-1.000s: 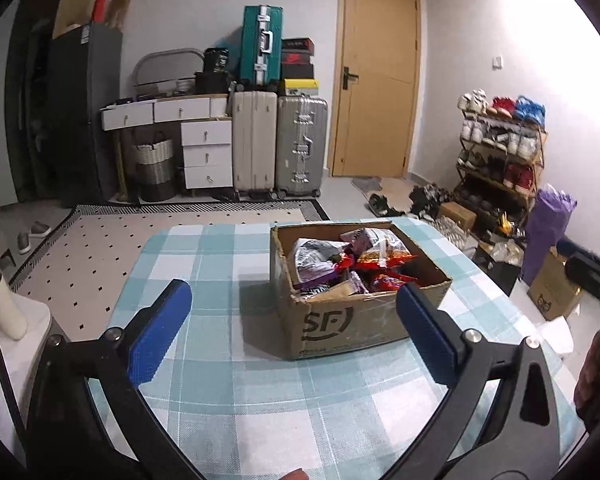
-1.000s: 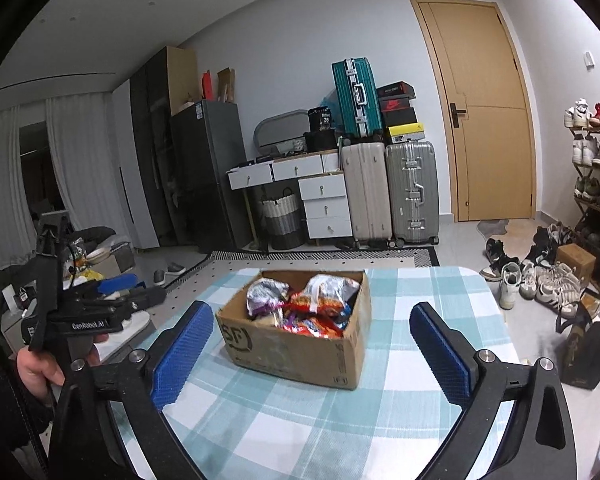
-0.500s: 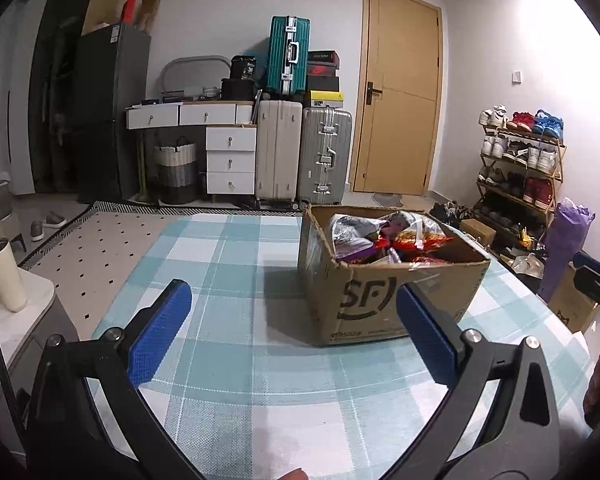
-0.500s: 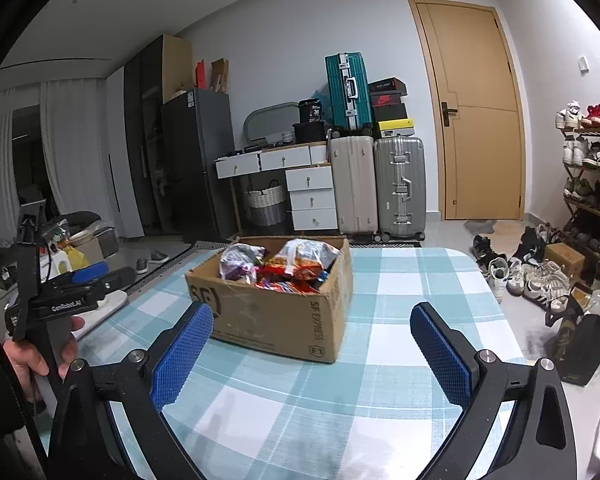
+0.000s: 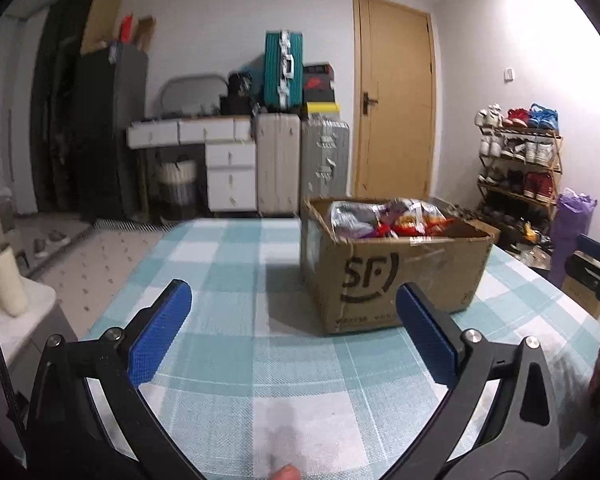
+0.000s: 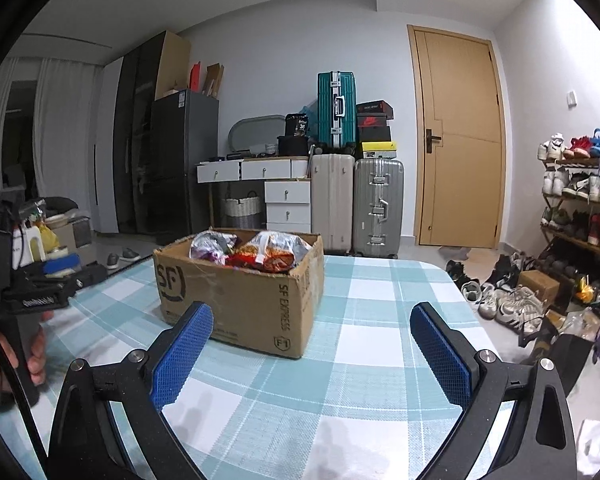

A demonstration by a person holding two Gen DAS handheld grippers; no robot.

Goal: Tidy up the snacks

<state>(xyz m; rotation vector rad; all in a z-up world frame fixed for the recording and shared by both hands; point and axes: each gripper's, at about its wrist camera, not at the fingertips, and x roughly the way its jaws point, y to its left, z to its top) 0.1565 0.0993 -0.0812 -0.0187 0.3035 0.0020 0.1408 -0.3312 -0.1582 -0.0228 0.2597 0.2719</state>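
Ahead of your left gripper [image 5: 293, 334], a little to its right on the checked table [image 5: 228, 264], stands the cardboard box [image 5: 396, 276] of snacks [image 5: 388, 218], while both grippers, right gripper [image 6: 311, 354] too, are wide and empty.

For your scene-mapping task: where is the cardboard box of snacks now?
In both wrist views, the cardboard box sits on the checked tablecloth, ahead of both open tongs, with snack bags inside.

A cardboard box [image 6: 240, 292] heaped with snack bags [image 6: 256, 250] is seen at eleven o'clock on the checked tablecloth [image 6: 364, 320], beyond the wide-spread right gripper [image 6: 312, 356].
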